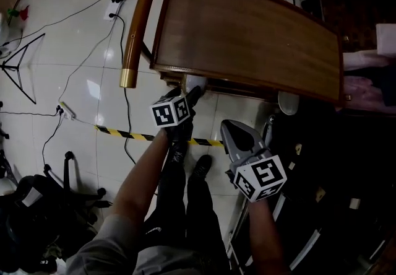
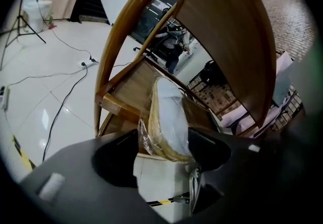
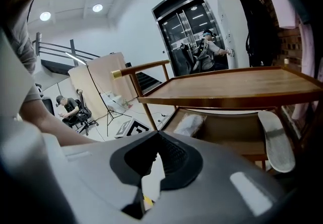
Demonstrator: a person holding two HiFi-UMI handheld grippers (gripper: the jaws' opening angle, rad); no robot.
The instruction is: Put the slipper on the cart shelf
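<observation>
A slipper (image 2: 169, 117) wrapped in clear plastic stands on its edge at the rim of the wooden cart's lower shelf (image 2: 128, 89). My left gripper (image 2: 164, 143) is open, one dark pad on either side of the slipper's near end and neither pressing on it. From the head view, the left gripper (image 1: 187, 93) reaches under the cart top (image 1: 247, 32), where the white slipper (image 1: 195, 81) peeks out. My right gripper (image 1: 230, 129) hangs lower right of it, shut and empty. The right gripper view shows the wrapped slipper (image 3: 189, 124) on the lower shelf.
A second, grey-white slipper (image 3: 276, 140) leans at the cart's right end. The cart handle (image 1: 139, 20) runs along its left side. Cables, a power strip (image 1: 67, 111) and yellow-black tape (image 1: 124, 134) lie on the white floor. An office chair (image 1: 37, 205) is at lower left.
</observation>
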